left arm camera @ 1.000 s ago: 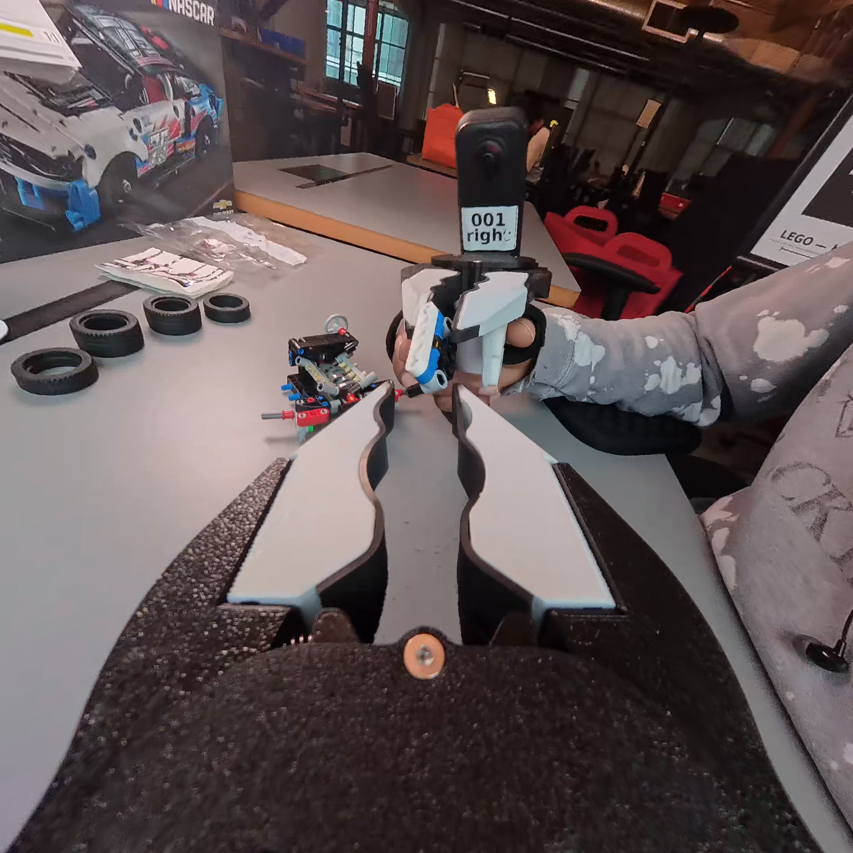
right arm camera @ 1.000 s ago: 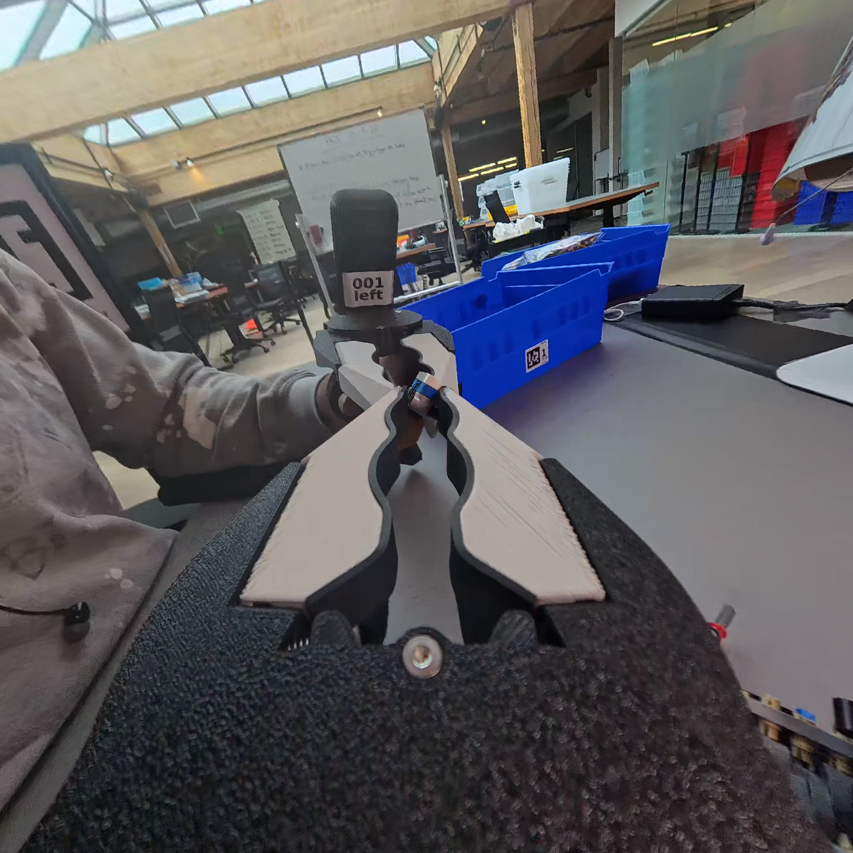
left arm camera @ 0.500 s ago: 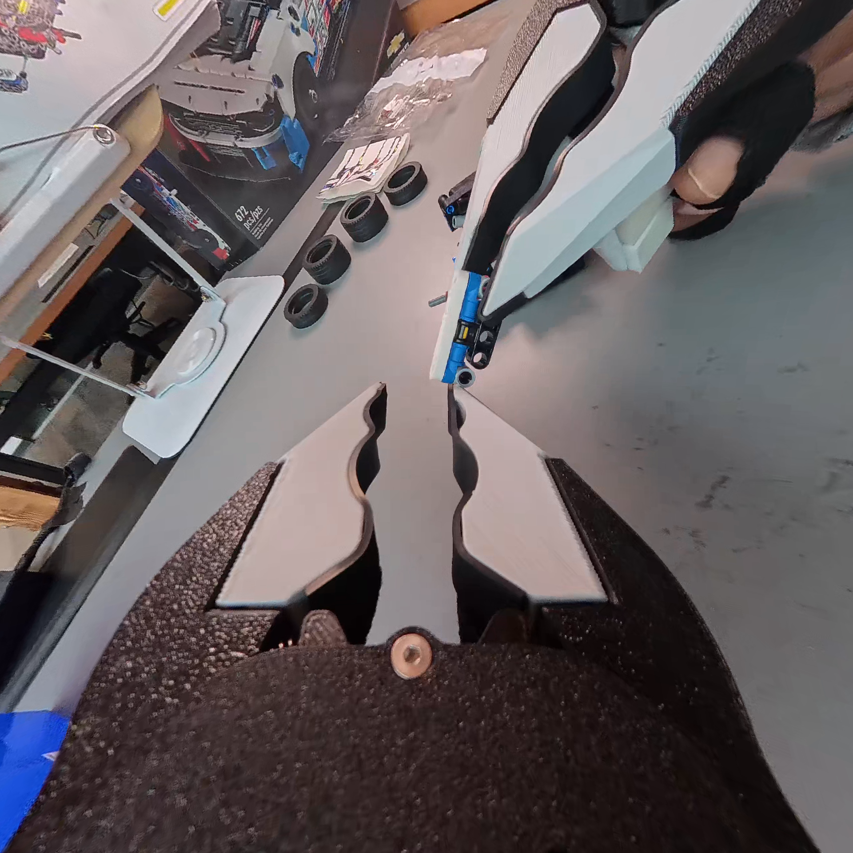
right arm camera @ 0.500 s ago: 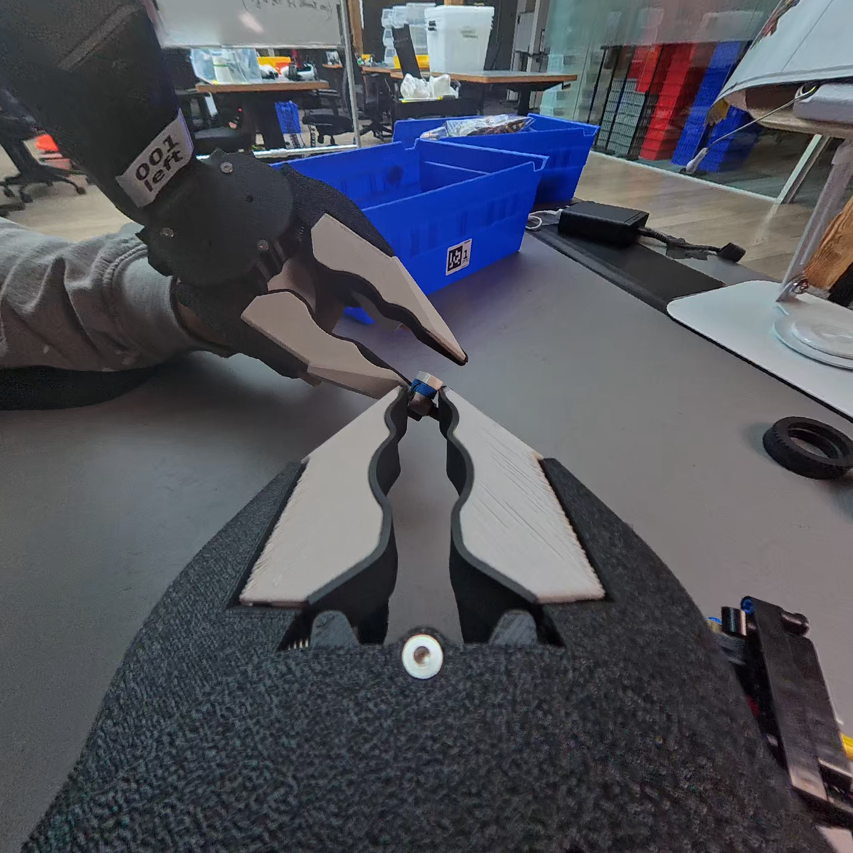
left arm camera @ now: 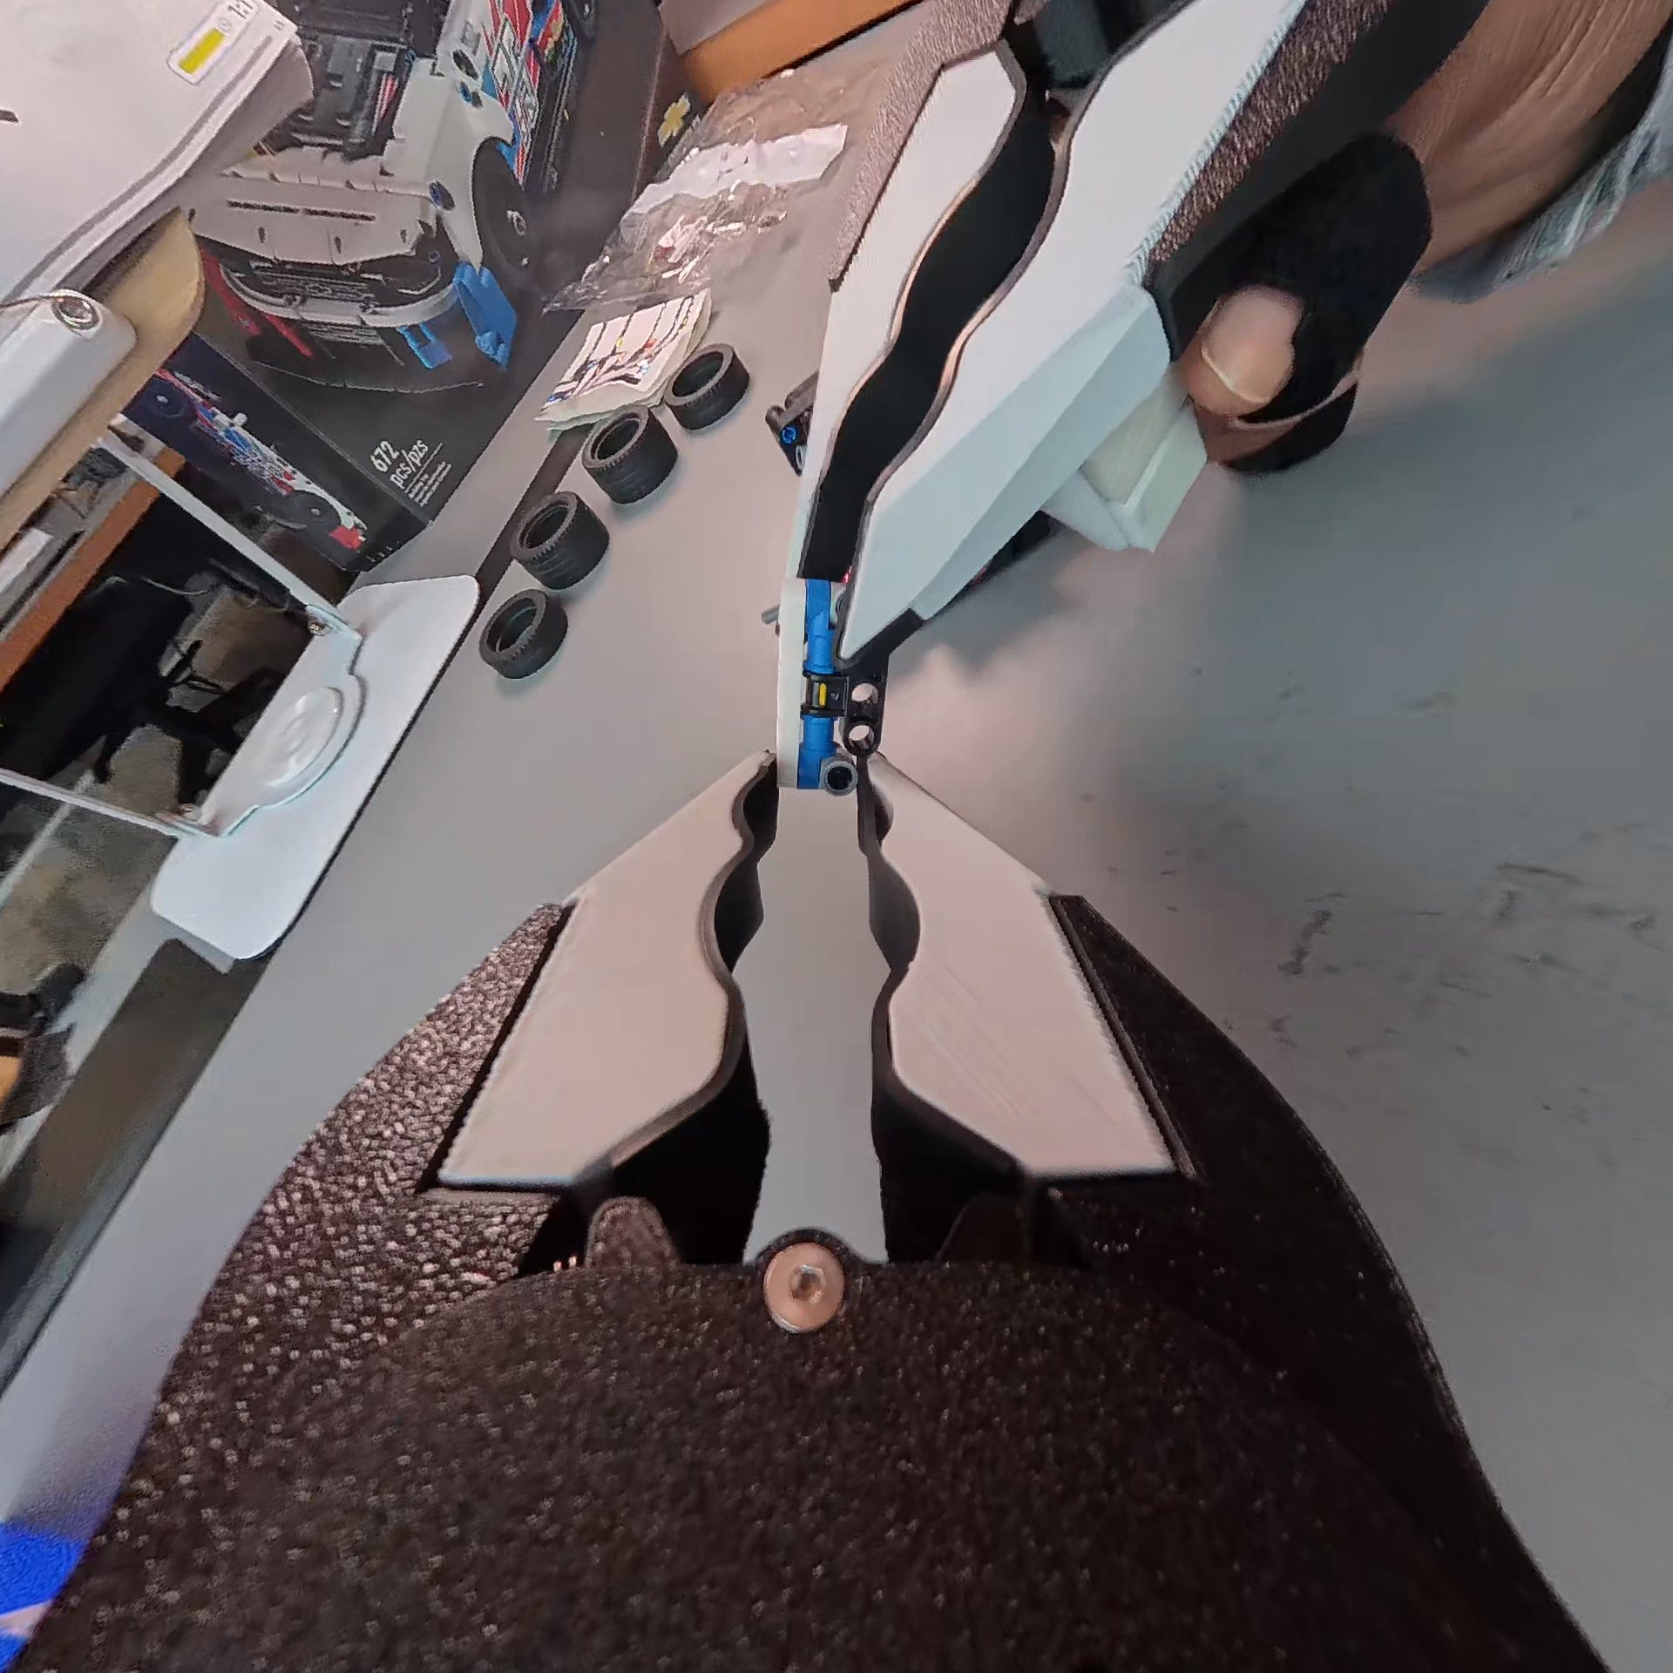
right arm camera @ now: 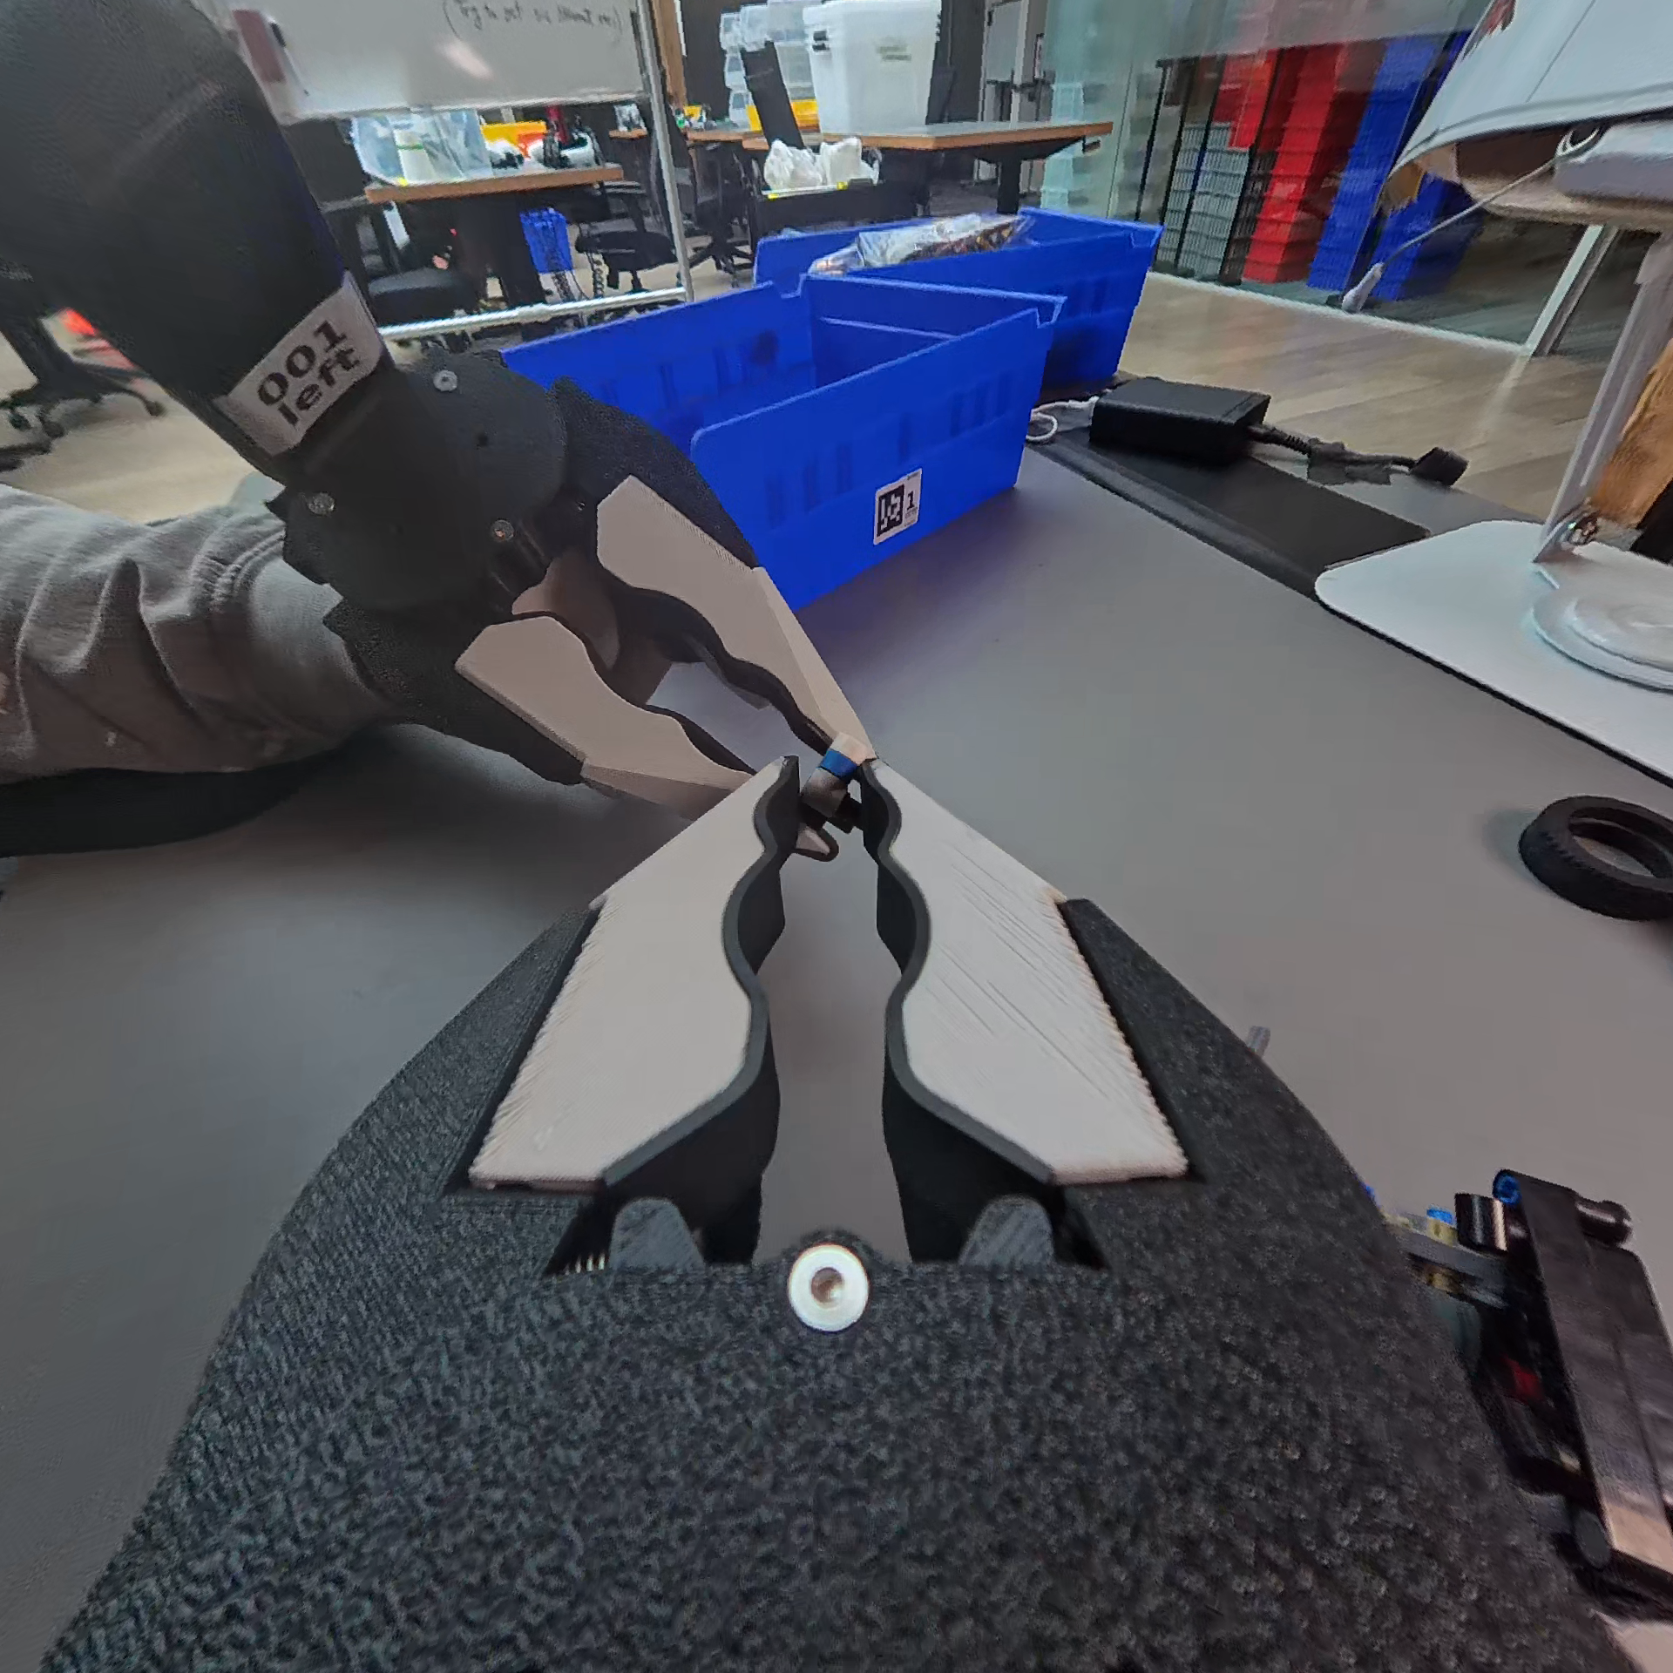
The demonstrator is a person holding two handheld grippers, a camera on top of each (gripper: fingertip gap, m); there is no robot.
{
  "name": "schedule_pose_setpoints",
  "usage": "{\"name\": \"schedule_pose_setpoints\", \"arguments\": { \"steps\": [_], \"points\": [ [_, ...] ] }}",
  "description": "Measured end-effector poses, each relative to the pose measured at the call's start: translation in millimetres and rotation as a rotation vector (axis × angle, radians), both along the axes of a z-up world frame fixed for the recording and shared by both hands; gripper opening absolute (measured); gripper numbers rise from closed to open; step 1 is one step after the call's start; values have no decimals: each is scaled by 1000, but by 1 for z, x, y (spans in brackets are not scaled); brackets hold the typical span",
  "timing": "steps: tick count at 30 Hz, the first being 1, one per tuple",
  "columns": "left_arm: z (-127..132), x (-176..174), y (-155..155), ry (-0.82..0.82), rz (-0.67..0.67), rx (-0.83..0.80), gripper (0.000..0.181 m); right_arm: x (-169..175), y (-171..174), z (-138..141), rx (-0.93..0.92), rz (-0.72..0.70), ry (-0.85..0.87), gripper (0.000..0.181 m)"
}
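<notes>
grey table (left arm camera: 1267, 815) surface is seen under both tools. a small brick assembly (left arm camera: 819, 697), made of a white panel, a blue pin and a black connector, is clamped between the tips of the right hand-held gripper (left arm camera: 828, 625), whose fingers are closed narrowly on its upper part. the assembly is held above the table, with its lower end reaching down to the tips of the left hand-held gripper (left arm camera: 815, 769). the left hand-held gripper is held narrowly apart, its tips on either side of that lower end; whether they press on it cannot be told from either view. in the right wrist view the same brick assembly (right arm camera: 833, 779) is seen at the tips of the right hand-held gripper (right arm camera: 828, 797), with the left hand-held gripper (right arm camera: 815, 751) met tip to tip from the left. a gloved hand (left arm camera: 1304, 299) is wrapped about the right tool. four black tyres (left arm camera: 625, 453) are laid in a row on the table, beside a sticker sheet (left arm camera: 634, 353) and a clear plastic bag (left arm camera: 724, 199). a printed box (left arm camera: 362, 272) showing a model car is stood behind them. blue bins (right arm camera: 860, 425) are set on the table's far side, a black power adapter (right arm camera: 1177, 416) near them. a partly built black model (right arm camera: 1557, 1340) is seen at the lower right.
</notes>
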State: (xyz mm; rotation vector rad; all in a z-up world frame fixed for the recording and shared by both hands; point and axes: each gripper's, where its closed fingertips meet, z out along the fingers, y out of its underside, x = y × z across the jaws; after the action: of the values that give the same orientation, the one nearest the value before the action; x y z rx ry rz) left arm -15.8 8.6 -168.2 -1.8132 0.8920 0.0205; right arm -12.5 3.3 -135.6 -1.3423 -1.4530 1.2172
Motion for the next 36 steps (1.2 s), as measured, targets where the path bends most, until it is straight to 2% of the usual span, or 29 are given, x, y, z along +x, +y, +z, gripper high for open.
{"name": "schedule_pose_setpoints", "arguments": {
  "steps": [1, 5, 9, 15, 22, 28, 31, 33, 36],
  "points": [
    [5, 2, -1, -65, -14, -8, 17, 0, -1, 6, 10, 0, 29, 13],
    [30, 11, -9, -364, -107, -32, 16, 4, -7, 31, 20, 19, 165, 15],
    [51, 21, -19, -653, -224, -103, 16, 12, -19, 51, -63, 115, 266, 21],
    [65, 27, -30, -851, -330, -195, 16, 17, -24, 60, -60, 139, 307, 7],
    [65, 34, -36, -858, -379, -235, 16, 20, -28, 68, -156, 186, 341, 13],
    [62, 36, -37, -841, -379, -254, 16, 21, -29, 64, -132, 199, 319, 6],
    [60, 32, -32, -827, -338, -246, 17, 19, -21, 60, -120, 155, 292, 4],
    [56, 26, -27, -758, -279, -215, 30, 16, -13, 53, -73, 99, 246, 4],
    [44, 20, -20, -603, -201, -162, 32, 10, -9, 41, 15, 36, 176, 4]
  ]
}}
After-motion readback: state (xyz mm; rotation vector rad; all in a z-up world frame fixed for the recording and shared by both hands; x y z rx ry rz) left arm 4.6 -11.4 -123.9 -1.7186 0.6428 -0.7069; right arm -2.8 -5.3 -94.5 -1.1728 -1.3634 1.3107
